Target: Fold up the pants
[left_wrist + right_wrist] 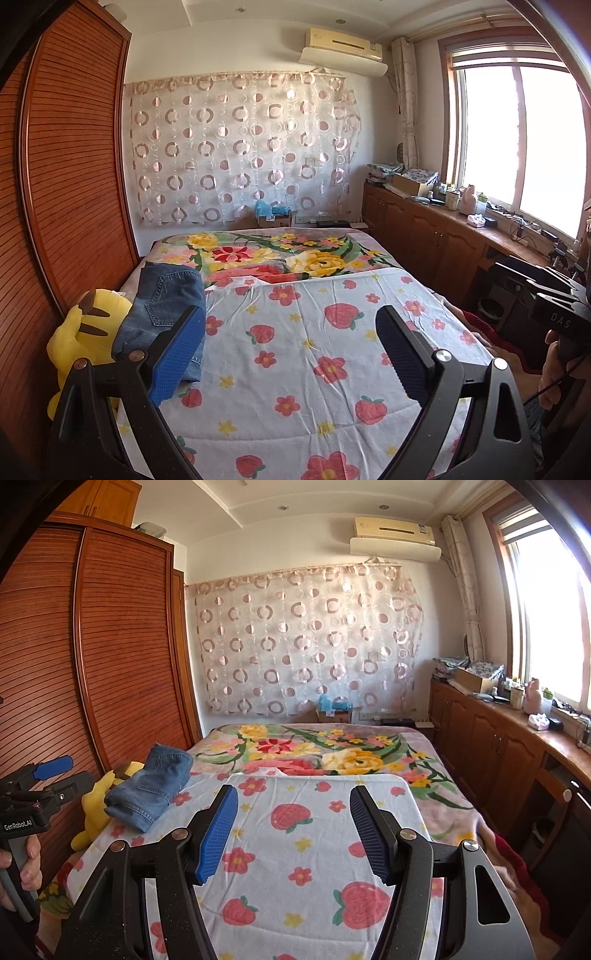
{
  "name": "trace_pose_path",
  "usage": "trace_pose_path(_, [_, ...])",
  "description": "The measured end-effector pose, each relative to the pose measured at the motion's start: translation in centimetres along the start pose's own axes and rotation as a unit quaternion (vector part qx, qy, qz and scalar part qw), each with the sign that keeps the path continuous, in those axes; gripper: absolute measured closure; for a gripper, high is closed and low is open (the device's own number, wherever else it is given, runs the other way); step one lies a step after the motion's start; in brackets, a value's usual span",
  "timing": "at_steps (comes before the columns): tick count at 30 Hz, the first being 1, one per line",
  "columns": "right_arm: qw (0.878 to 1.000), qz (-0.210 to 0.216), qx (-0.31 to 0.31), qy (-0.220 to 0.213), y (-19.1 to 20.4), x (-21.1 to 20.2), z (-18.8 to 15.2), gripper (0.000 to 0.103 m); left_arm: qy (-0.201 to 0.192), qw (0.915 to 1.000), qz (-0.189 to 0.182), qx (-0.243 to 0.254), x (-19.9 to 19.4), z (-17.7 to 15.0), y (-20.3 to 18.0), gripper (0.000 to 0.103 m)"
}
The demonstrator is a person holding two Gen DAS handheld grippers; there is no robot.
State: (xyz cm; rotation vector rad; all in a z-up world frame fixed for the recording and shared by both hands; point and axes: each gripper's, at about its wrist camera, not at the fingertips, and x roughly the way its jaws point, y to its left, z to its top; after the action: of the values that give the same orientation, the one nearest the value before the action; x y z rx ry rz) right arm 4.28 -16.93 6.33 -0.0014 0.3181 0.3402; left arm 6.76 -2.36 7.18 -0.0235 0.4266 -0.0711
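Observation:
The blue denim pants (159, 306) lie folded in a compact stack at the left edge of the bed, resting partly on a yellow plush toy (86, 332). They also show in the right wrist view (151, 786). My left gripper (291, 314) is open and empty, held above the strawberry-print sheet (314, 350), with its left finger just in front of the pants. My right gripper (293, 797) is open and empty above the same sheet (295, 849), to the right of the pants. The left gripper also appears at the left edge of the right wrist view (59, 775).
A floral blanket (280, 254) covers the far half of the bed. A louvred wooden wardrobe (74, 166) stands close on the left. Wooden cabinets (436, 236) with clutter run under the window on the right. A box (273, 218) sits behind the bed by the curtain.

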Motion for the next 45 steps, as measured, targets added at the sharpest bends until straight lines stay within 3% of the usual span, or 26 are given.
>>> trace_pose_path(45, [1.0,0.003,-0.003,-0.002,-1.4,-0.2,0.5,0.038,-0.003,1.0,0.003,0.0,-0.3,-0.7,0.4,0.009])
